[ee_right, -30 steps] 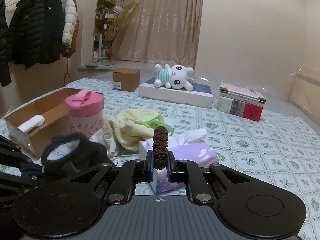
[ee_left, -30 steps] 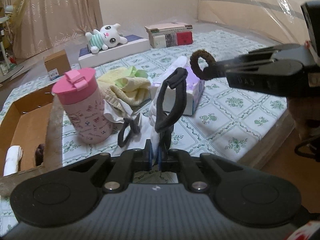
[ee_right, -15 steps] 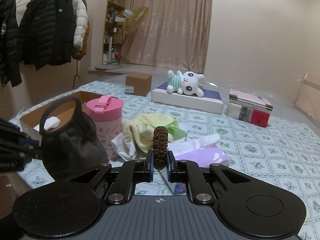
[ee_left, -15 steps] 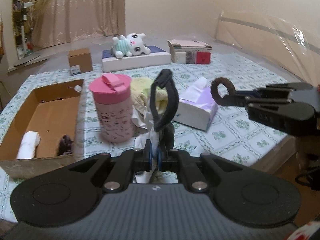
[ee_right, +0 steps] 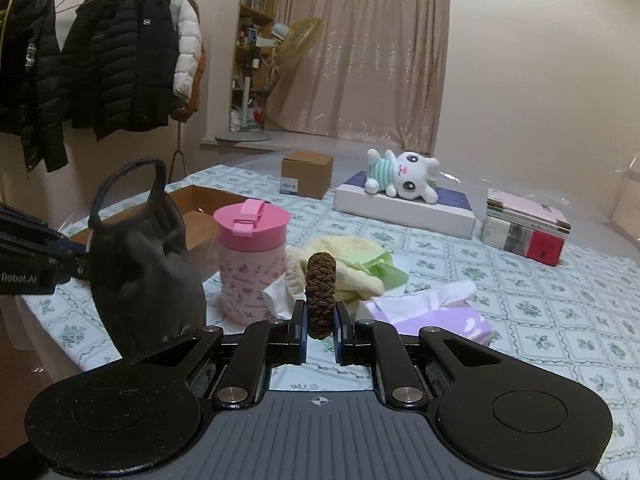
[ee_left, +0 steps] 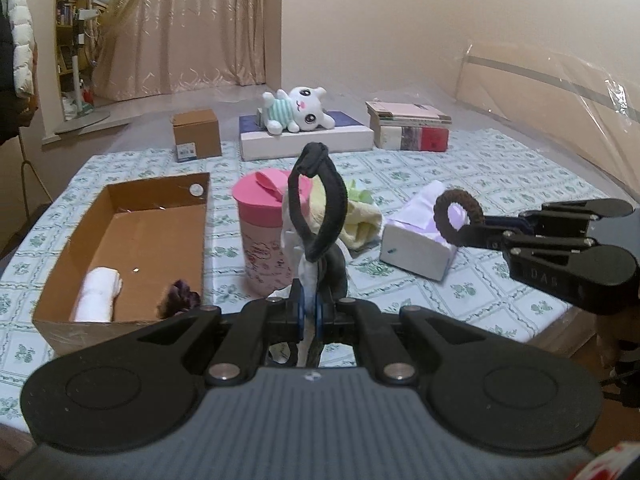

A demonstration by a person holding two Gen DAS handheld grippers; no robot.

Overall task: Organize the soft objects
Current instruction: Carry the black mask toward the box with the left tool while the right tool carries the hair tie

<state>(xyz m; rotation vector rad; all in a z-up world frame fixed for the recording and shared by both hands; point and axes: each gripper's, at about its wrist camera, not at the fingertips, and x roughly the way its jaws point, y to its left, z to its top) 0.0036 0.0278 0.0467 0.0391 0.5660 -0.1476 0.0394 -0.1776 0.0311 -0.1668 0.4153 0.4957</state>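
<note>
While you hover above bed edge, your left gripper (ee_left: 308, 312) clamps dark mask (ee_right: 144, 268), your right gripper (ee_right: 320, 330) pinches brown scrunchie (ee_right: 320, 294); cardboard box (ee_left: 120, 236) sits front-left, holding white roll (ee_left: 98, 294).

Bed (ee_left: 500, 168) under a green-flowered sheet. On it: open carton (ee_left: 120, 248), pink cup (ee_left: 266, 240), yellow cloth (ee_left: 356, 220), tissue box (ee_left: 420, 244), small box (ee_left: 197, 133), flat white box (ee_left: 308, 138) under plush rabbit (ee_left: 298, 114), stacked books (ee_left: 408, 126).
</note>
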